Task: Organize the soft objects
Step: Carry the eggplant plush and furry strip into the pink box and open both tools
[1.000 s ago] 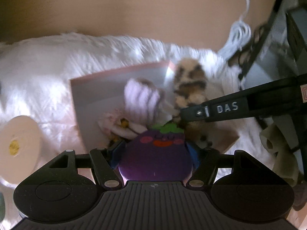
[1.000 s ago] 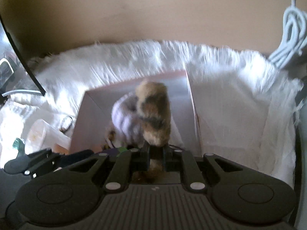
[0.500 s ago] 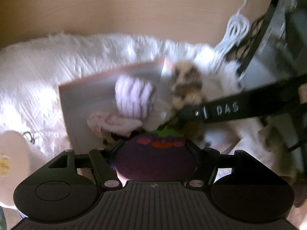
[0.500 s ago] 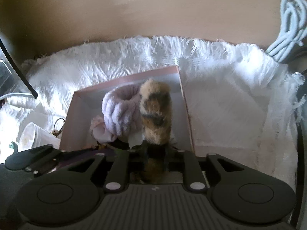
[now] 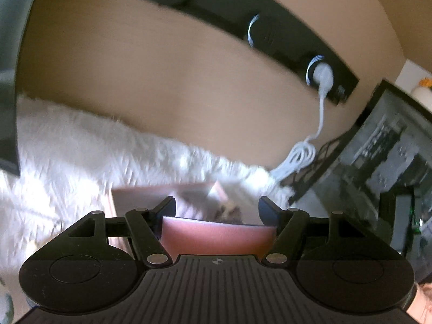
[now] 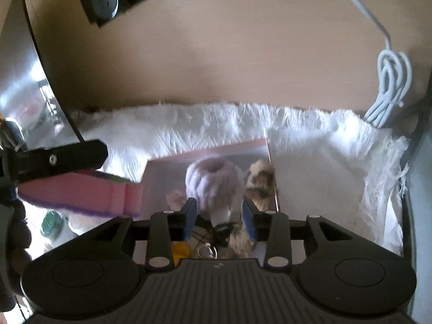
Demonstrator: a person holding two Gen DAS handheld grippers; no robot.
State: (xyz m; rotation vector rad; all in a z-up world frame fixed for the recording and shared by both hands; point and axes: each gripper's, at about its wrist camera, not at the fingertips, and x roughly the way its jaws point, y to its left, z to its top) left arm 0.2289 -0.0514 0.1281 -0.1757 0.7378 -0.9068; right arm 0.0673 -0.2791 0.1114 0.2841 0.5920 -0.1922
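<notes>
My left gripper (image 5: 217,210) is shut on a purple eggplant plush with a pink back (image 5: 216,236), held flat and lifted above the pink box (image 5: 151,193). The plush also shows in the right wrist view (image 6: 81,194), under the left gripper's fingers (image 6: 59,158). My right gripper (image 6: 220,217) is open above the box (image 6: 167,167). In the box lie a lavender fuzzy scrunchie (image 6: 213,181), a leopard-print scrunchie (image 6: 260,181) and a pale pink soft item (image 6: 175,198).
A white furry mat (image 6: 324,167) covers the desk under the box. A coiled white cable (image 6: 388,86) hangs at the right by the beige wall. A dark monitor (image 5: 383,167) stands right; a shiny panel (image 6: 27,94) stands left.
My right gripper let go of the leopard scrunchie, which now lies in the box, and opened. My left gripper rose and tilted up with the eggplant plush.
</notes>
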